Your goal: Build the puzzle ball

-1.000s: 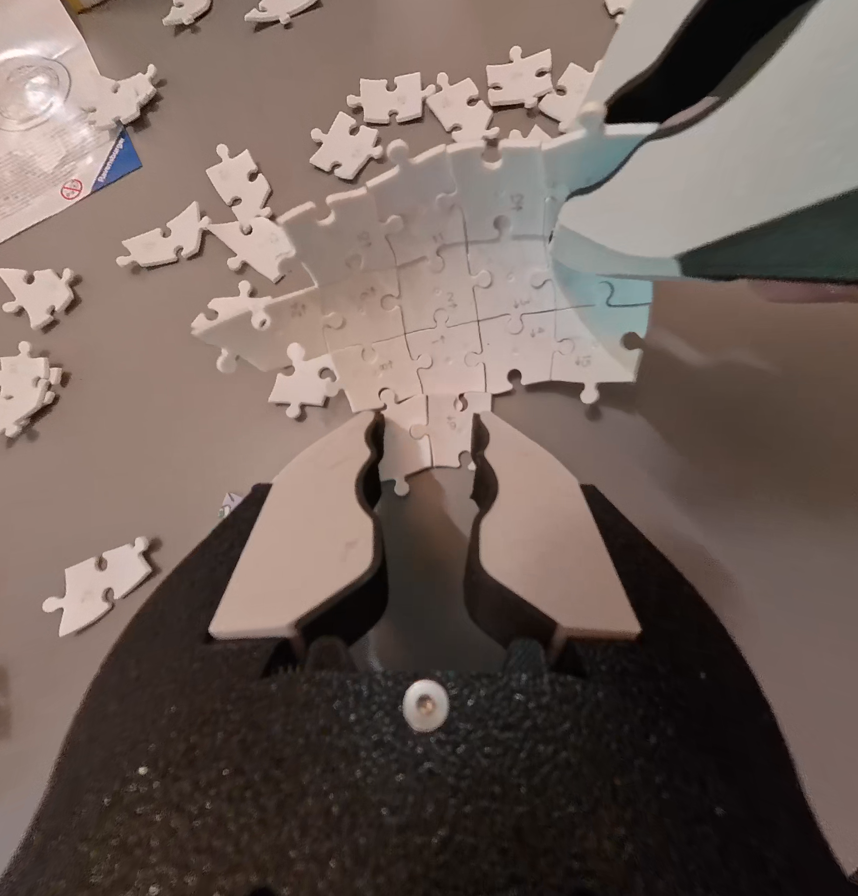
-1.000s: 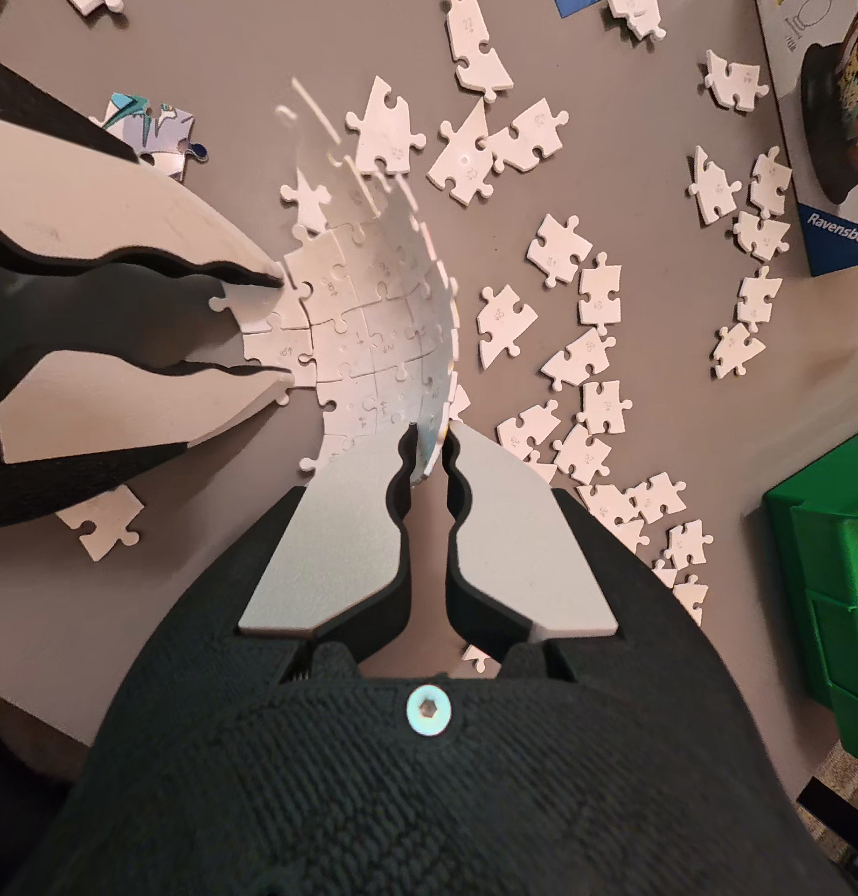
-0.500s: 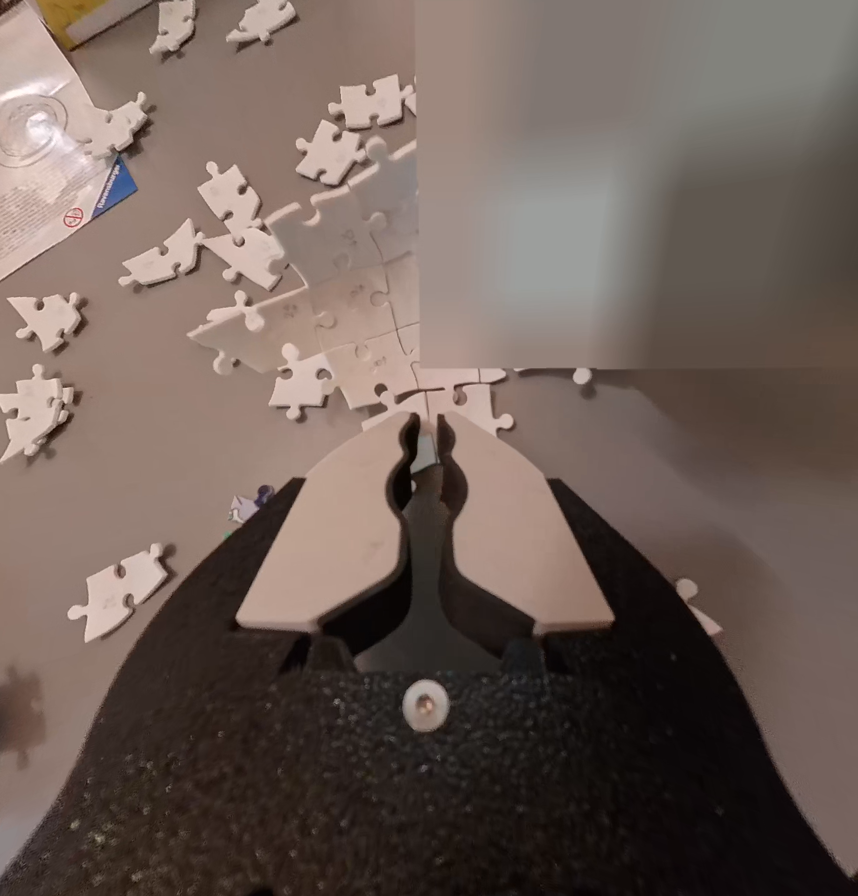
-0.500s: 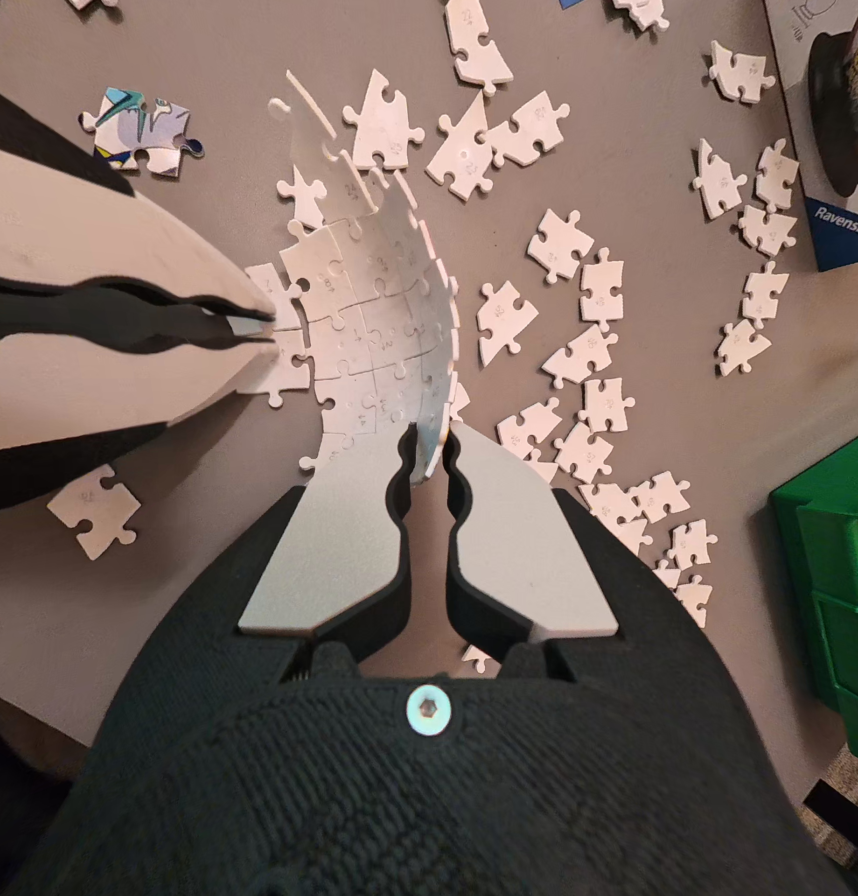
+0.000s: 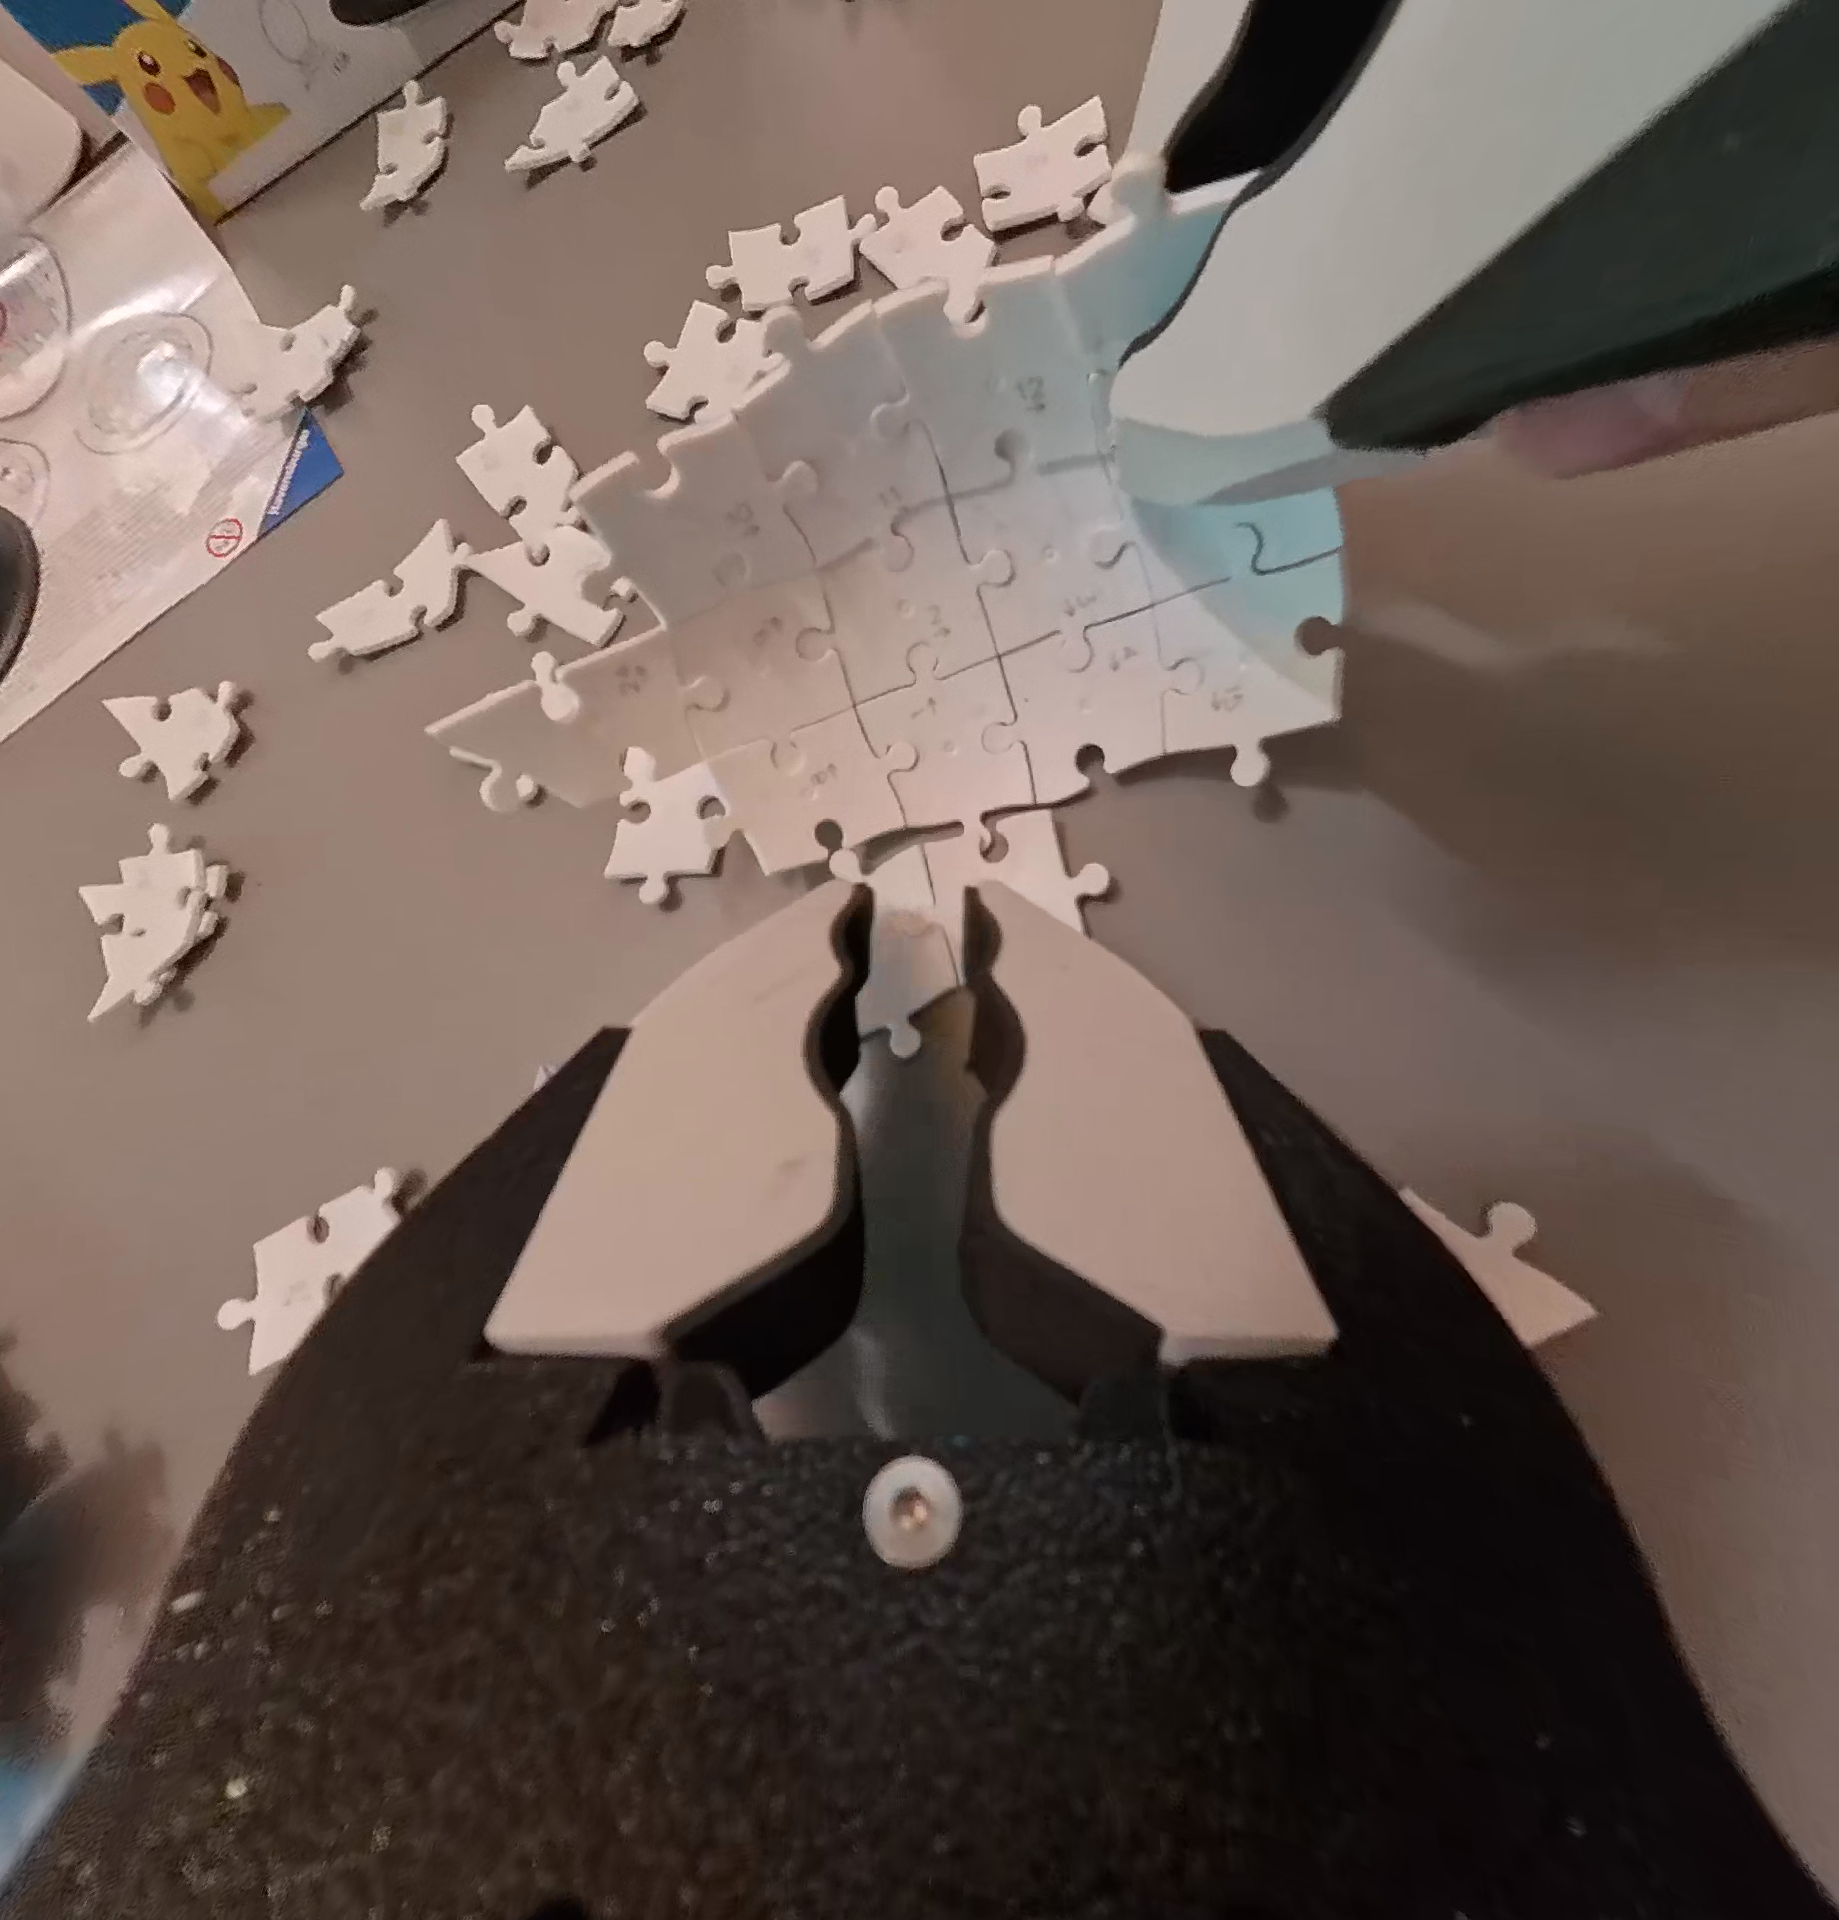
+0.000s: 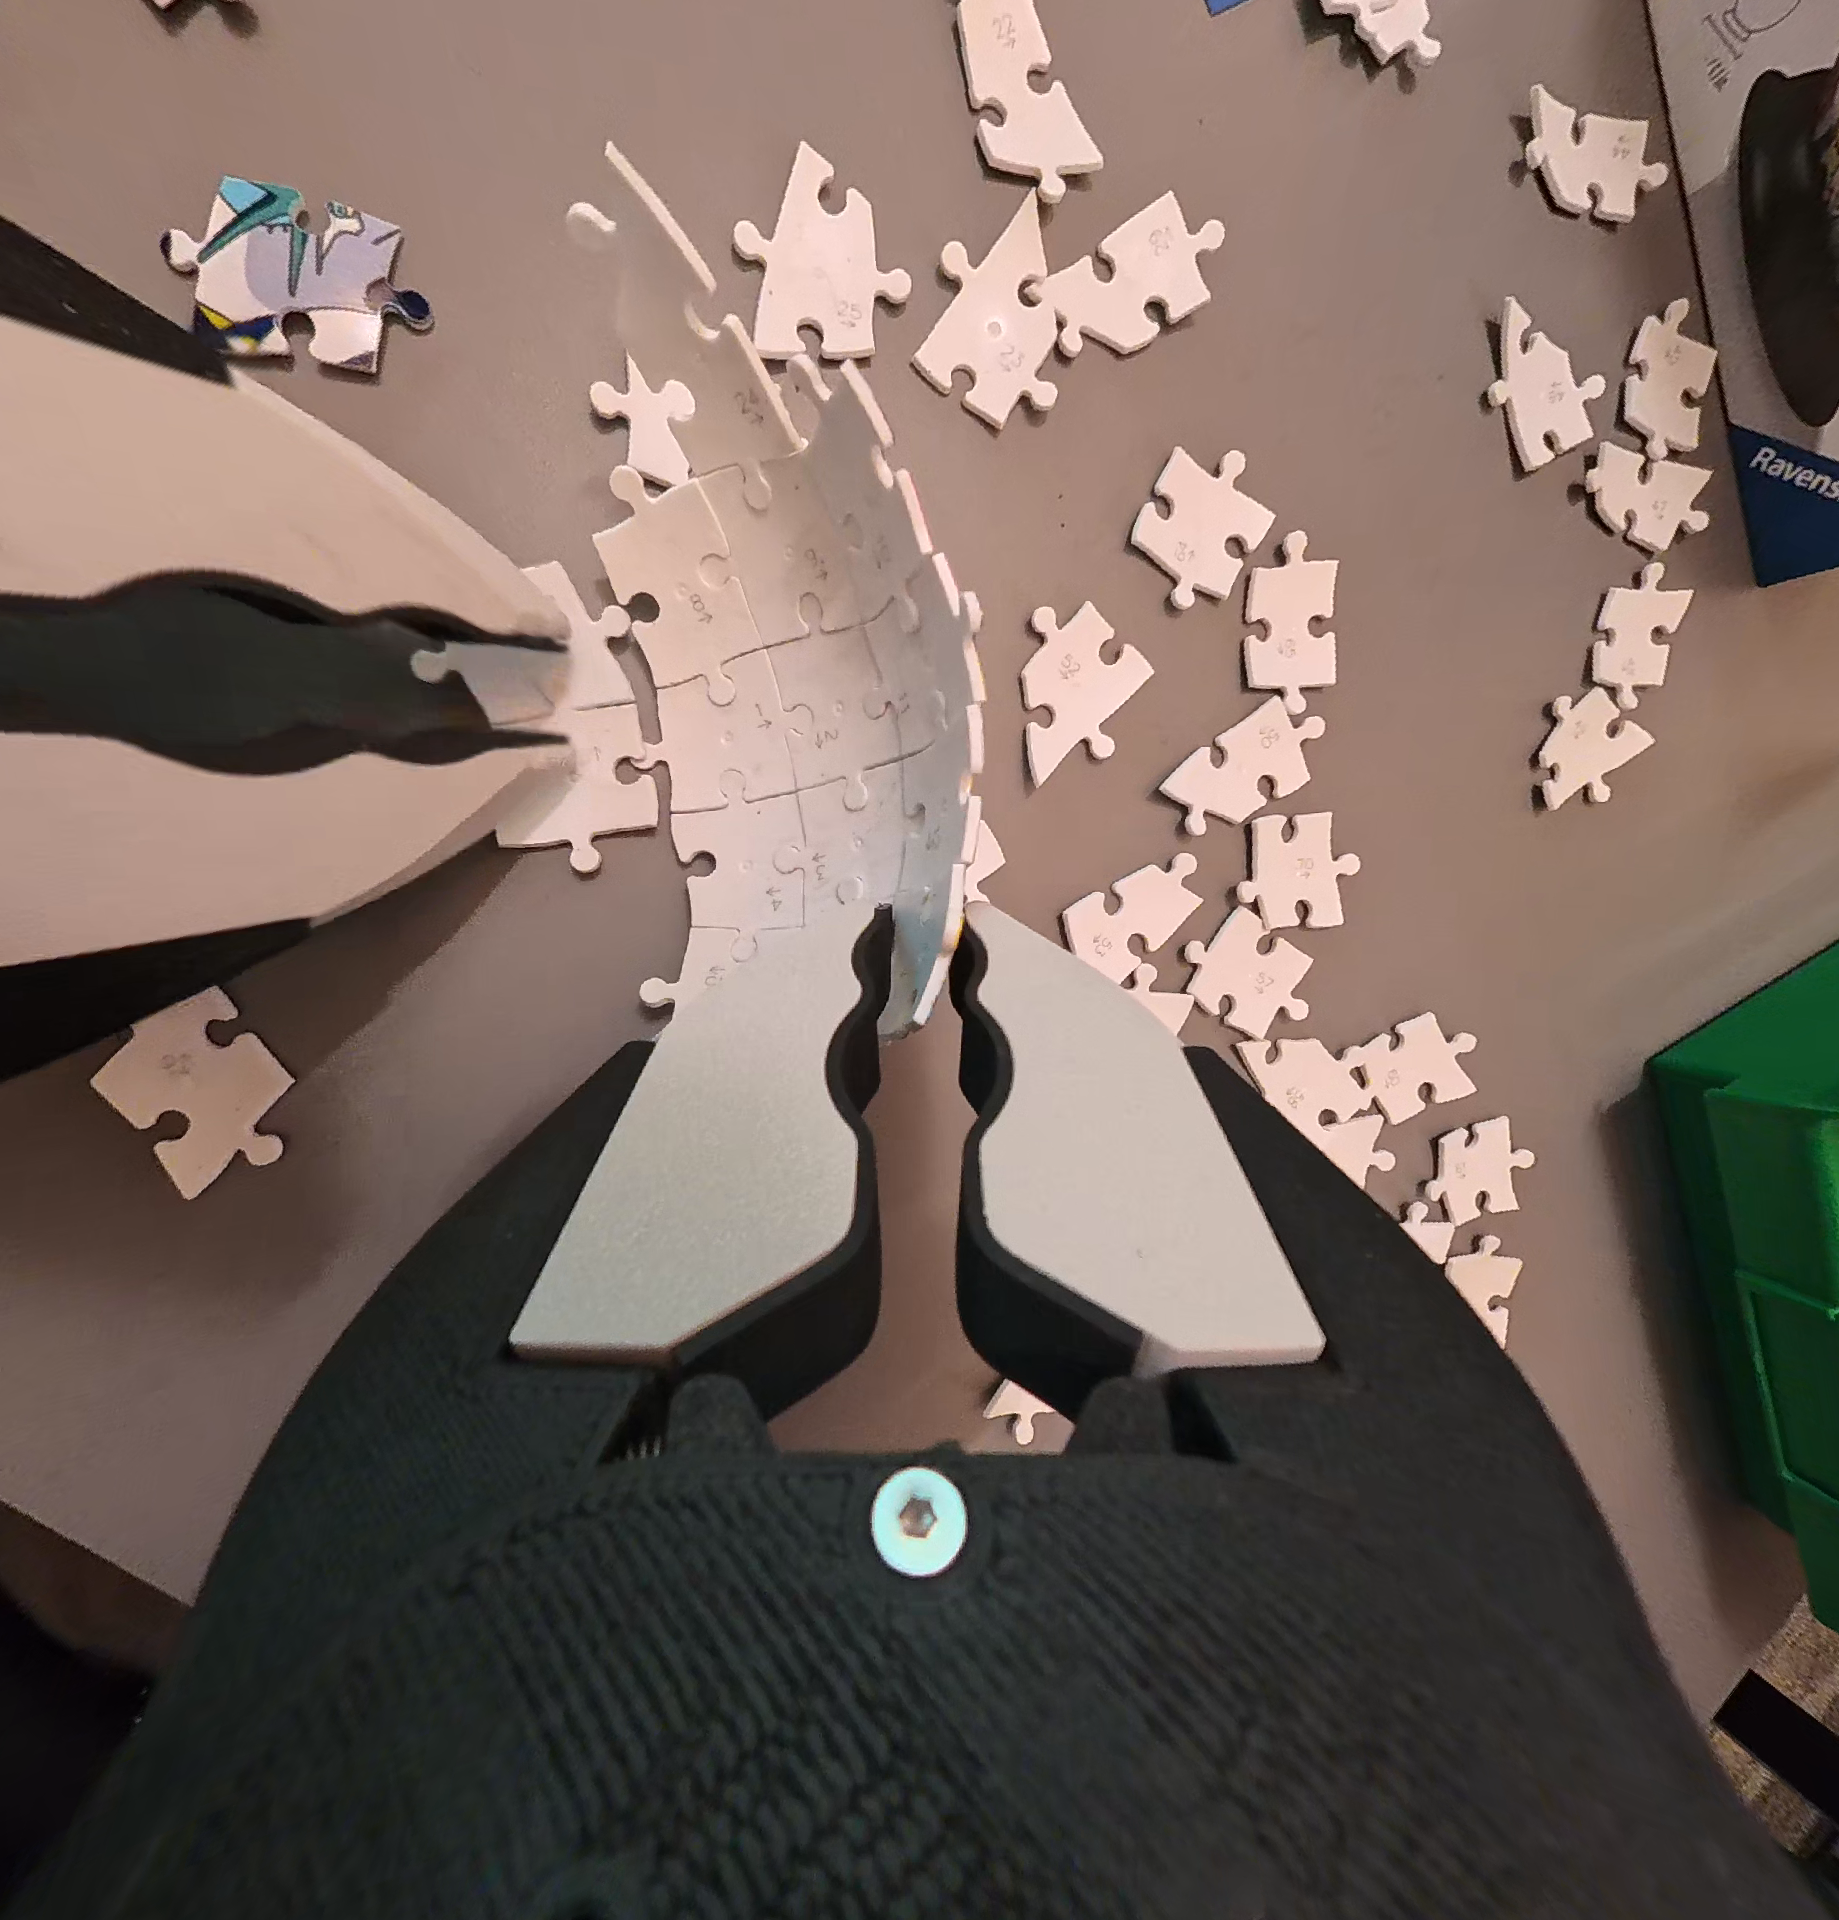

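A: Left hand-held gripper?
B: Fingers part-way apart around the near edge of the curved puzzle section; firm pinch or not, cannot tell.
A: Right hand-held gripper?
B: Clamped on the rim of that same section, seen edge-on there.
A: Section itself?
B: White backs up, bowl-shaped, held between both tools above the grey surface.
A: Around it?
B: Loose white pieces scattered about, one printed piece face-up at far left, green bin at right, puzzle box off beyond.
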The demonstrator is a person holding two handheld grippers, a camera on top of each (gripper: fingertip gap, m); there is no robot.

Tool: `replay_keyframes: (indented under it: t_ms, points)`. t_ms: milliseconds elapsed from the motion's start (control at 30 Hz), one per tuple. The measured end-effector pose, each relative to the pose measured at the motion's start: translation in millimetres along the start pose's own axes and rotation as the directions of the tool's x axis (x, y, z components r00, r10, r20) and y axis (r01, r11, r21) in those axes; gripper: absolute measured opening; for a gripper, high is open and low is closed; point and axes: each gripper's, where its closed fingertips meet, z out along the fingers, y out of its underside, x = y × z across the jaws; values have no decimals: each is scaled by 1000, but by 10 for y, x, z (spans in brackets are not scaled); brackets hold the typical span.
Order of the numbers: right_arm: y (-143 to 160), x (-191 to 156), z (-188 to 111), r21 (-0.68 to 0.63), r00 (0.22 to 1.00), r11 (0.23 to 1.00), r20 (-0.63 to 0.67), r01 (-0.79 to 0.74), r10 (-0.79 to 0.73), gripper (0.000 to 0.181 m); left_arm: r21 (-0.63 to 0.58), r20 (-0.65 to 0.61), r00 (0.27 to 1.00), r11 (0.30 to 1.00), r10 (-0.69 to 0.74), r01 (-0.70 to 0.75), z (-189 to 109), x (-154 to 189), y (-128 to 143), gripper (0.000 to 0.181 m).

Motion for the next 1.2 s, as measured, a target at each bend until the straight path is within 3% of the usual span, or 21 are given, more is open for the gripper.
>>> replay_keyframes:
  t_ms: [233, 333, 567, 1200]
  points:
    - [-1, 1, 2, 0, 1000, 1000, -2, 2, -2, 10, -56, 3, 989, 987, -149, 149, -21, -55, 113, 52]
    - [5, -1, 2, -1, 1000, 1000, 1, 1, -1, 10, -63, -10, 982, 980, -189, 188, -7, -41, 118, 58]
    - [6, 2, 7, 1, 1000, 1000, -2, -1, 1, 10, -49, -55, 987, 988, -149, 147, 1, 21, 91, 41]
    - [-33, -3, -17, 9, 998, 999, -45, 37, -37, 10, -6, 9, 998, 998, 55, -55, 21, -60, 3, 31]
